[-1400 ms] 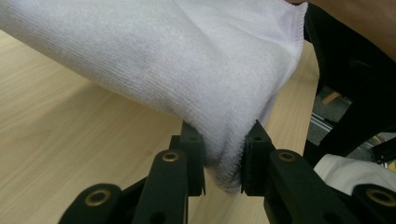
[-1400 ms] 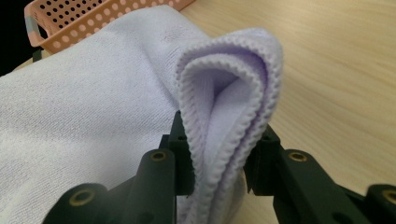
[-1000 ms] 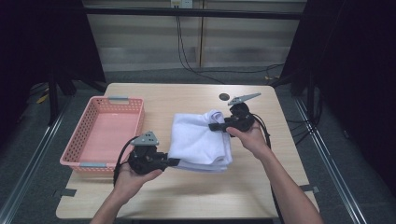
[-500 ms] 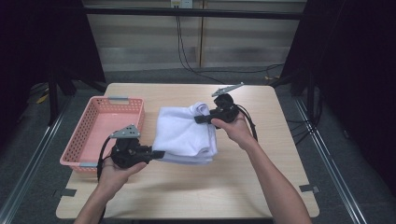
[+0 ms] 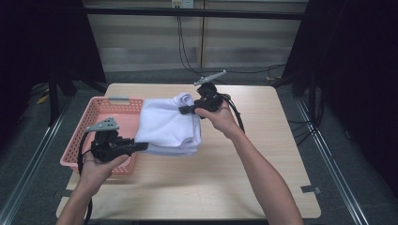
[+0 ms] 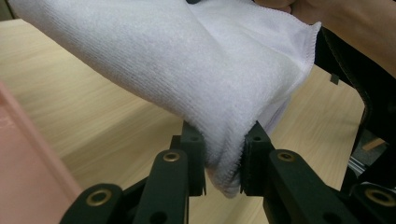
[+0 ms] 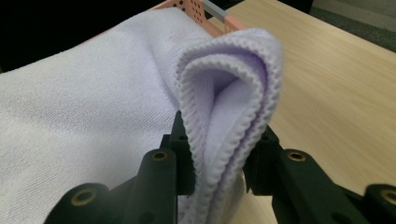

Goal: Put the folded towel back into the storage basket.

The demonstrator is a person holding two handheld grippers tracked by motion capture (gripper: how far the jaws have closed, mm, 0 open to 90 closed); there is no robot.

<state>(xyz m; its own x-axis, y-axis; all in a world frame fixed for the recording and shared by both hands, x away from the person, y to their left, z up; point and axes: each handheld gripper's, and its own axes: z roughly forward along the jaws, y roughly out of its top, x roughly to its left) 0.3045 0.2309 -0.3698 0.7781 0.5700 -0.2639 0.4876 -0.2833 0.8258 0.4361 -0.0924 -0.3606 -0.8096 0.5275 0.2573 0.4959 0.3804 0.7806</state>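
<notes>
**Folded white towel is being carried by two grippers toward the pink basket**

The left gripper (image 5: 141,146) is pinching one corner of the folded white towel (image 5: 166,125), and the right gripper (image 5: 184,110) is pinching the opposite end. In the left gripper view the jaws are nearly closed, pressing on a thick bunch of the cloth (image 6: 224,158). In the right gripper view the jaws are squeezing several folded layers (image 7: 224,140) together. I judge that both ends are being held so that the folds are not opening while the towel is hanging above the table.

In the high view the towel is stretching between the two grippers, from about 7 o'clock to 1 o'clock. Its left edge is reaching over the rim of the pink plastic basket (image 5: 98,112), which is standing at the 9 o'clock side of the table. The left gripper is over the basket's near right corner, so the basket is probably the place where the towel is going.

The surface is a light wooden table (image 5: 263,178), bare except for these things. Around it the room is looking dark: black curtains at both sides, a grey floor, and cables (image 5: 183,42) hanging on the pale wall at 12 o'clock
</notes>
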